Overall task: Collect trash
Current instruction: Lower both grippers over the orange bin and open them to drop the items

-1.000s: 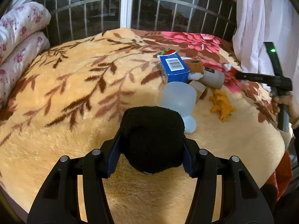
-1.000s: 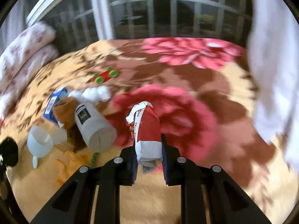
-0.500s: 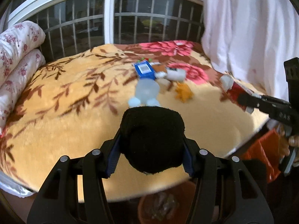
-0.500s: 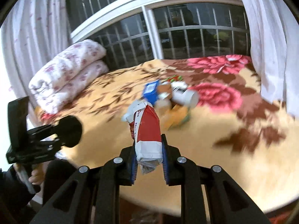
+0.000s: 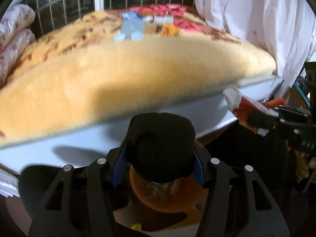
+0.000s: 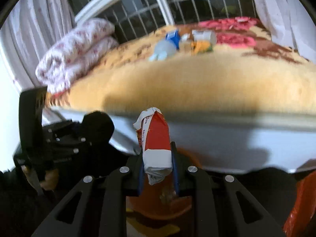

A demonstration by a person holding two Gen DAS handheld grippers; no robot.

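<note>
My left gripper [image 5: 159, 167] is shut on a black fuzzy wad [image 5: 161, 146] and holds it just above an orange bin [image 5: 169, 199] on the floor beside the bed. My right gripper [image 6: 158, 169] is shut on a red and white wrapper [image 6: 156, 138], also above the orange bin [image 6: 158, 203]. The wrapper shows at the right of the left wrist view [image 5: 244, 108]. The black wad shows at the left of the right wrist view [image 6: 98, 124]. Both views are blurred.
The bed with its yellow floral blanket [image 5: 118, 69] rises behind the bin. A blue box [image 5: 130, 15], a pale plastic cup [image 5: 131, 27], a grey can [image 6: 203, 36] and orange scraps [image 5: 169, 30] lie on it. Rolled quilts [image 6: 75, 51] lie at the left. A white curtain [image 5: 256, 19] hangs at the right.
Both grippers have drawn back off the bed and dropped below its edge, over the orange bin. Each still holds its item.
</note>
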